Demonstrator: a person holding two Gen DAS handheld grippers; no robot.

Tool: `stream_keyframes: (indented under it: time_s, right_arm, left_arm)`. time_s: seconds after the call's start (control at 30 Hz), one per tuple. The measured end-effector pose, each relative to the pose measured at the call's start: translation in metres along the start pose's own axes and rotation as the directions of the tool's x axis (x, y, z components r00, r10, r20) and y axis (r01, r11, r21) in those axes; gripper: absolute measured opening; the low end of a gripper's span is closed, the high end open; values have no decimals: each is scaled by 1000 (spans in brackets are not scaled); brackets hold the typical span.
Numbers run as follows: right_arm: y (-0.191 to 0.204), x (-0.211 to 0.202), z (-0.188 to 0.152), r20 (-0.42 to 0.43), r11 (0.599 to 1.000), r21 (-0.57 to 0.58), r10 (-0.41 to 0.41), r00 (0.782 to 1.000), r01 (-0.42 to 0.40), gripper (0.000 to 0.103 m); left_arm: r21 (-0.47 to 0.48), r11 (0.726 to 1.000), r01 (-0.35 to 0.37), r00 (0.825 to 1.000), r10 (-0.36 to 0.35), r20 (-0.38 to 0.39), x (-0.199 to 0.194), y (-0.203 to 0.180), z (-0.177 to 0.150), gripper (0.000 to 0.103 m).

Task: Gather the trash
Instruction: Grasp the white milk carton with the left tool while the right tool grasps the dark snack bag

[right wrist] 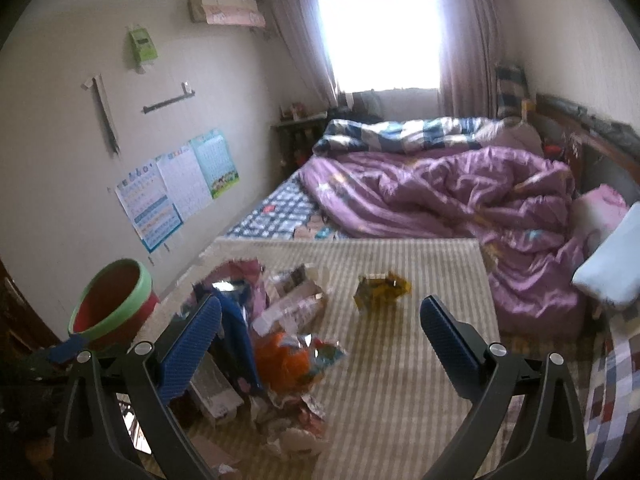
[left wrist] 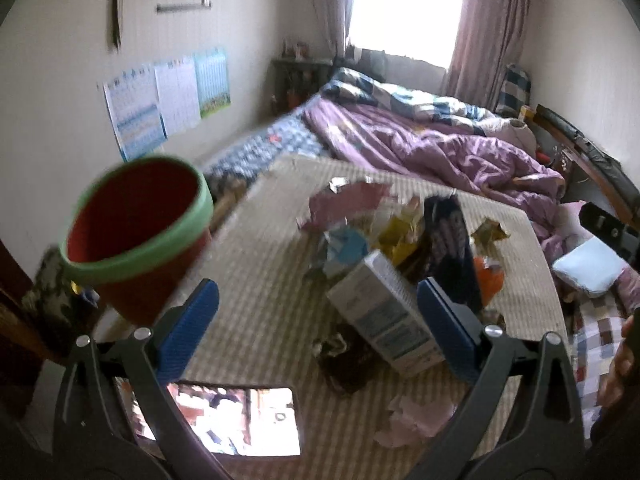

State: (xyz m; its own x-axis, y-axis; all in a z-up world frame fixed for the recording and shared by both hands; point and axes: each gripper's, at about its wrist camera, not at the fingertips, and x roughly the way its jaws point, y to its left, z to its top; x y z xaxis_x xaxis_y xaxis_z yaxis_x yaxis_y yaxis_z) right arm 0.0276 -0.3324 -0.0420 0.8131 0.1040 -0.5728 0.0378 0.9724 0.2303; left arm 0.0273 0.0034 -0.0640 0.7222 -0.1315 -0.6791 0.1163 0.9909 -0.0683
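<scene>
2 open claws hover above a littered, ribbed beige mat (right wrist: 400, 320) spread over a bed. At far left stands a round red bucket (left wrist: 132, 236) with a green rim, at the mat's edge beside a wall hung with 3 paper charts (left wrist: 164, 100). A phone (left wrist: 224, 420) with a lit screen lies flat just below the left gripper (left wrist: 320, 332), whose blue ribbed pads stand wide with nothing pressed between them. A white carton (left wrist: 384, 316) lies tilted in that gap, fronting a heap of crumpled foil and paper wrappers (left wrist: 360, 220). The right gripper (right wrist: 320, 344) is equally spread and empty; a crinkled orange wrapper (right wrist: 284, 356) lies between its pads, a lone yellow wrapper (right wrist: 382, 290) farther off. Rumpled purple bedding (right wrist: 460, 200) fills the right.
</scene>
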Motion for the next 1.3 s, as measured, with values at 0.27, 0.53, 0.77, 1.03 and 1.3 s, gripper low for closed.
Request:
stream_keyframes:
  time_s: [0.27,0.53,0.77,1.03,1.3]
  right_arm:
    - [2,11,-10,-50,1000,-15,17,999,-18,96]
    - [-8,13,-16,-85,1000,4,18,996,-17,96]
    - [-8,19,-15,-98,1000,10,28,995,-27,96]
    - [8,28,-14,-115,997,-26,68,991,-72,96]
    - [26,43,-14,-136,992,-62,97,986,-106,96]
  left_arm:
    - [-41,987,154,974,-159,-165,51,-24,-10,90]
    - [-99,979,176,942,-197,-271,90,-33,-20,89]
    - [-122,977,176,951,-200,-238,86,-29,-20,64]
    - [-127,978,168,963,-190,-192,66,-17,-17,63]
    - [-76,991,111,989,-118,-88,27,-4,-4,63]
